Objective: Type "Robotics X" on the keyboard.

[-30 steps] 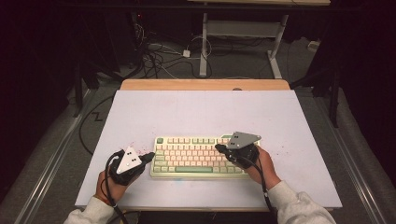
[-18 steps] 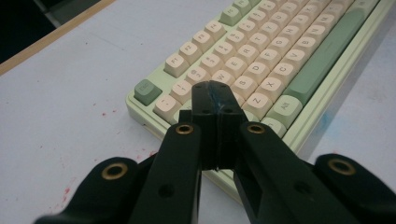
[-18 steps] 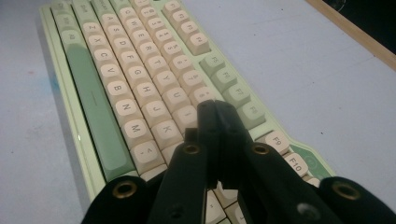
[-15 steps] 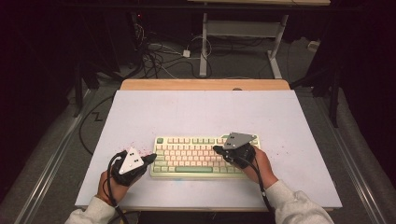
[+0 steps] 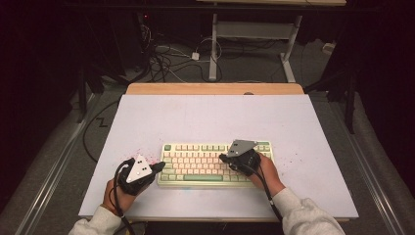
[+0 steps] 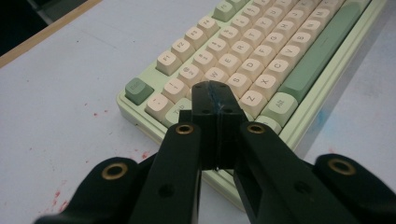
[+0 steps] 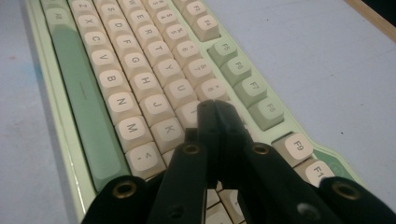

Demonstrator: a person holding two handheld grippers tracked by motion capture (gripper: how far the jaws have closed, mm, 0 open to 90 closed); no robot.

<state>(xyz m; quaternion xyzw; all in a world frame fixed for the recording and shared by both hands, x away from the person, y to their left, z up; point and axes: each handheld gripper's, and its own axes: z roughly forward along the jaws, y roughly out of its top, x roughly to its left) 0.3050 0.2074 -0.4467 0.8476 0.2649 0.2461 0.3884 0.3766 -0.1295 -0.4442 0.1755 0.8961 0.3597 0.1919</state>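
Keyboard (image 5: 215, 164) typing rolls on: right tongs (image 5: 223, 157), pressed together, have crept left over the middle keys while left tongs (image 5: 160, 166), also pressed together, hold at the left edge.

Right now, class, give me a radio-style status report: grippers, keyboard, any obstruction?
Left gripper shut, tips over keyboard's left end. Right gripper shut, over right-hand keys. Nothing held. Nothing in the way.
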